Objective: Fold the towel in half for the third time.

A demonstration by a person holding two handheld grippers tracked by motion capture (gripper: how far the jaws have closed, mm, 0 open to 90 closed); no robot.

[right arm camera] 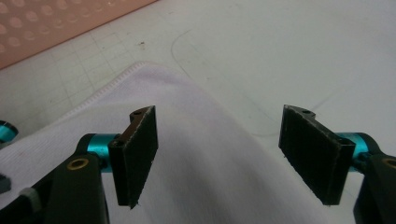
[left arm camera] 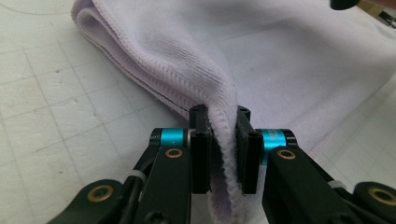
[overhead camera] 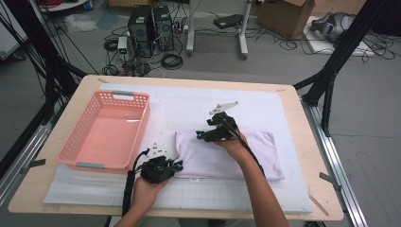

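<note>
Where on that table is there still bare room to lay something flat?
The white mat lies bare behind the towel, from the pink basket across to the table's right edge. Another bare strip runs along the near edge, in front of the towel. The basket's floor is bare too. It is crowded at the towel's left end, where the left tool and right tool work.

High view looks forward and down over the table [overhead camera: 293, 101]; both gripper views sit close, sharing the folded lilac towel [overhead camera: 227, 156]
</note>
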